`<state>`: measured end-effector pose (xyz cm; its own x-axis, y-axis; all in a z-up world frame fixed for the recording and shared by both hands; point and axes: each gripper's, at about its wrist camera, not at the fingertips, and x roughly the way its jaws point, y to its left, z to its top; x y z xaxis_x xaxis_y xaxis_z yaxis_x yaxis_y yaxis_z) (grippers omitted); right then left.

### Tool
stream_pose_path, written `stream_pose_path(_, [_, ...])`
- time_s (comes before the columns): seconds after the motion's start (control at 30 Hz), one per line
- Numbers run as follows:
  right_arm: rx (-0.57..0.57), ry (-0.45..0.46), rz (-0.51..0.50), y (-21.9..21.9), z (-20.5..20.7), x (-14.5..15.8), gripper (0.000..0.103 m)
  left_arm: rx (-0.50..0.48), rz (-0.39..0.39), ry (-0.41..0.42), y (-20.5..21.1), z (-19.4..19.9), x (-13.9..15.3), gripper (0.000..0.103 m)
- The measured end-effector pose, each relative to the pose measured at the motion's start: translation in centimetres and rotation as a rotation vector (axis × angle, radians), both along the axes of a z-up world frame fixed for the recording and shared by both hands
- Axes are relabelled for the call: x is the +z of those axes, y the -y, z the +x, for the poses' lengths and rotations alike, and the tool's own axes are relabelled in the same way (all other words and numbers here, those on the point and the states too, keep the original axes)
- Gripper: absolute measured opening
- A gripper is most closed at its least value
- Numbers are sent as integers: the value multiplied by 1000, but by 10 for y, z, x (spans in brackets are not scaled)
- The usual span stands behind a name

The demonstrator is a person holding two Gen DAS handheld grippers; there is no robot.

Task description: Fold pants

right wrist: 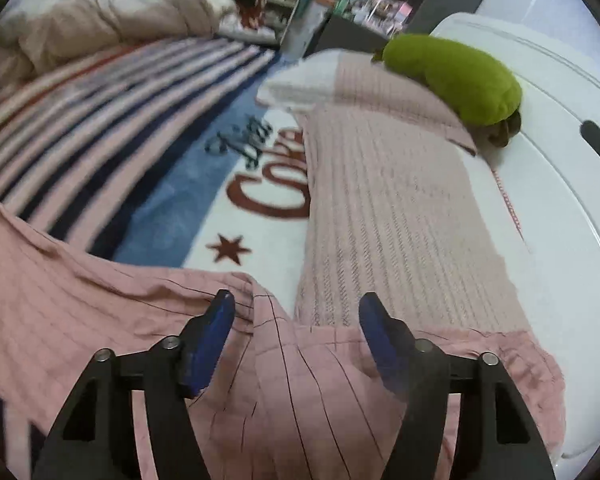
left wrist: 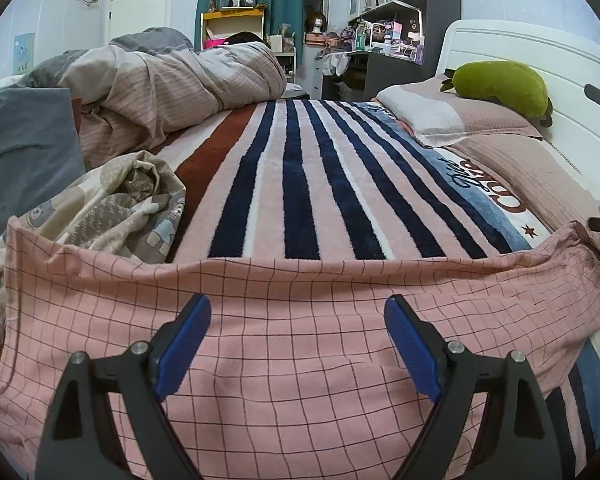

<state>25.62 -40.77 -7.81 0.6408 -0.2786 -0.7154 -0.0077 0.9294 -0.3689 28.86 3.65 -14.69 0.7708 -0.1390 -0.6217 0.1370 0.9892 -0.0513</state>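
Pink pants (left wrist: pixel 300 360) with a thin dark check lie spread across the near side of the bed, their far edge running left to right. My left gripper (left wrist: pixel 298 302) hovers over the middle of them, its blue pads wide apart and holding nothing. In the right wrist view, the right end of the pants (right wrist: pixel 100 300) is bunched into a raised fold. My right gripper (right wrist: pixel 298 298) stands open over that fold, with the pads clear of the cloth on both sides. This view is blurred.
A striped blanket (left wrist: pixel 300 180) covers the bed beyond the pants. A crumpled patterned cloth (left wrist: pixel 112 208) lies at the left, with a heaped duvet (left wrist: pixel 160 92) behind it. At the right are pillows (left wrist: pixel 440 116), a green plush toy (left wrist: pixel 500 84) and the white headboard (left wrist: pixel 540 64).
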Motion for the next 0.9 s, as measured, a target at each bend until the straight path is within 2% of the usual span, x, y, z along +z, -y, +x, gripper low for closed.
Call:
stream_pose_path(0.1, [38,11,27,-2,-27,18,63,-3,-6,-6,0,0,0,86])
stream_pose_path(0.2, [58,-23,-23,-8,-65,21,63,-3,-7,-1,0,-1,0,86])
stream_pose_path(0.27, [55,-45,-67,-8,-84,16,63,-7,-7,3,1,-2,0,86])
stream_pose_path(0.37, [29,-51,-187,-6,-114,-1,63,-12,-2,7,4,-3,0,86])
stream_pose_path(0.47, [-16,-102,-270,2,-123,-22,61,-13,0,4,4,-3,0,86])
stream_pose_path(0.5, [-30,-111,-266,6,-123,-26,61,-12,-1,4,3,-3,0,86])
stream_pose_path(0.53, [-41,-117,-263,10,-124,-30,58,-12,-2,5,4,-3,0,86])
stream_pose_path(0.57, [-60,-109,-289,13,-126,-32,50,-11,-1,6,3,-2,0,86])
stream_pose_path(0.63, [-75,-73,-332,14,-126,-28,19,-9,-2,7,3,-2,0,86])
stream_pose_path(0.67, [-86,-55,-325,16,-127,-22,11,-8,-2,7,3,-2,0,86])
stream_pose_path(0.7, [-100,-36,-320,17,-126,-17,7,-7,-1,7,3,-2,0,86])
stream_pose_path(0.83, [-143,91,-310,32,-116,19,6,-6,-2,5,2,-2,-1,86])
stream_pose_path(0.9, [-170,124,-264,43,-108,37,6,-6,-3,0,1,-2,-1,86])
